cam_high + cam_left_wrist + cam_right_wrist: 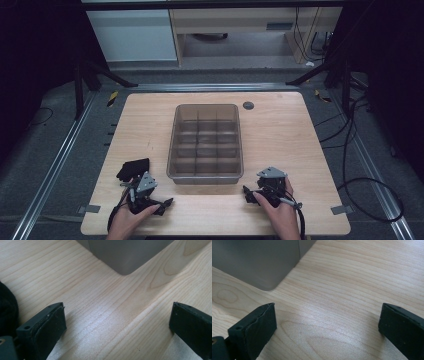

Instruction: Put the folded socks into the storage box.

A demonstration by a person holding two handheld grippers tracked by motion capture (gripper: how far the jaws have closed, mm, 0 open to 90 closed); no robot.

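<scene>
A grey translucent organiser box (205, 144) with several small compartments stands in the middle of the wooden table (280, 130). A black cloth item (134, 169) lies near its front left corner. My left gripper (131, 188) rests on the table just behind that cloth, held by a hand; its jaws stand wide apart over bare wood (117, 317), a box corner (125, 255) ahead. My right gripper (256, 194) rests at the box's front right, also hand-held, jaws wide apart over bare wood (327, 317), nothing between them.
A small dark round cap (248, 105) is set in the table behind the box. Metal rails (60, 160) run along both sides of the table, and cables (370, 190) trail on the floor to the right.
</scene>
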